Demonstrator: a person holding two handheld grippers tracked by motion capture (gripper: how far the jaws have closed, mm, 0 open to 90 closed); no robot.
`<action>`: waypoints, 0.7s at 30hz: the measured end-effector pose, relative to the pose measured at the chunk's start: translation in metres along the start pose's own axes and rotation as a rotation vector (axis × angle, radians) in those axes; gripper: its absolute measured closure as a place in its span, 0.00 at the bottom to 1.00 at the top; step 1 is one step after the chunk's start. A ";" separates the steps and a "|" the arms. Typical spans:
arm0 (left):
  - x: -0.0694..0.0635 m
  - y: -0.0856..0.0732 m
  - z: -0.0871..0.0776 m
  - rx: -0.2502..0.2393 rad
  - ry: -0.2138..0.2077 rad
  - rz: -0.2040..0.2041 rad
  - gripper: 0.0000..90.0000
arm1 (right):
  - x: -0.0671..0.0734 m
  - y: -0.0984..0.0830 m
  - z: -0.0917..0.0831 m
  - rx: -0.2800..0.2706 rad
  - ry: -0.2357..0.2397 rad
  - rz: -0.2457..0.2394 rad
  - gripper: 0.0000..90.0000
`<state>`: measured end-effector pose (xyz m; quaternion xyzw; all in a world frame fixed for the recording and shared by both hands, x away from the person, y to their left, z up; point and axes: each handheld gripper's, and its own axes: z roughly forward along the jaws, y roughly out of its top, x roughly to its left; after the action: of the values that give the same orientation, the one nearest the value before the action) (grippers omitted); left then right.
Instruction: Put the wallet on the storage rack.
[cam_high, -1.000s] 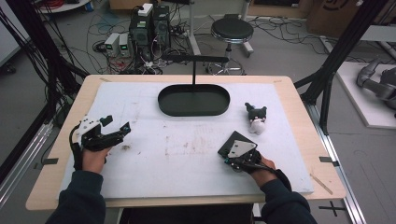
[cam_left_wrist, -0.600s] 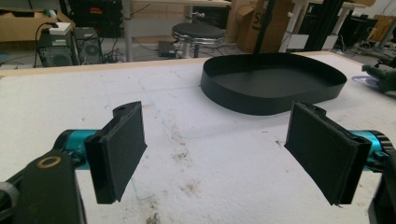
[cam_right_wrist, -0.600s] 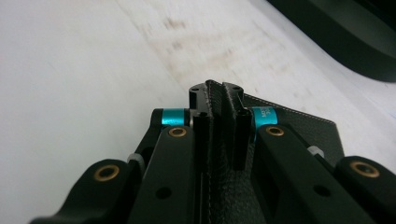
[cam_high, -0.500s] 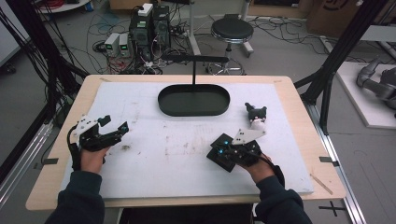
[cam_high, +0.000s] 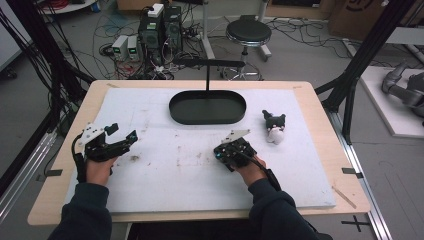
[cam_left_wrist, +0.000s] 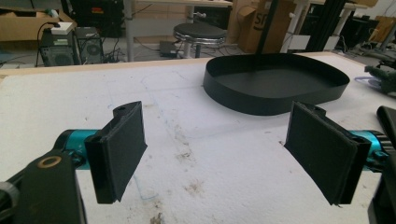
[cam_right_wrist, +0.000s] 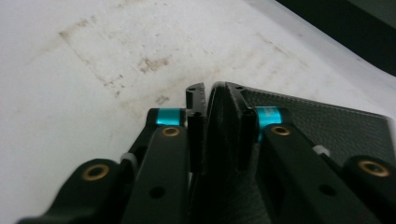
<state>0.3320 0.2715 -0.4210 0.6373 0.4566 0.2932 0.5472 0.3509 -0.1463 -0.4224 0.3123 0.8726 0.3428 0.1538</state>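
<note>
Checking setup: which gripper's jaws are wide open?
The left gripper: its pads stand wide apart. On the right gripper, jaws just opening sit close together, contents unclear.

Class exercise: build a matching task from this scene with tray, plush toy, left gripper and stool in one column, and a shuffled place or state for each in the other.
1. tray
2. plush toy
3. left gripper
4. stool

a. on the floor beyond the table
b. jaws wide apart, nothing between them
c. lying on the white mat, right of the tray
d. black, oval, empty

Pairs: 1-d, 2-c, 3-b, 4-a
</note>
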 end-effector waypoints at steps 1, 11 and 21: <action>0.001 0.000 -0.001 0.001 0.002 -0.001 0.22 | -0.003 0.000 -0.001 -0.015 -0.009 -0.002 0.61; 0.002 -0.001 -0.004 -0.001 0.006 -0.003 0.22 | -0.076 -0.028 -0.008 0.037 -0.108 0.186 0.41; 0.003 -0.001 -0.004 -0.002 0.010 -0.005 0.22 | -0.080 -0.035 -0.021 0.083 -0.031 0.269 0.76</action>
<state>0.3290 0.2757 -0.4211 0.6341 0.4606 0.2953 0.5464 0.3859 -0.2289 -0.4272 0.4379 0.8337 0.3192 0.1067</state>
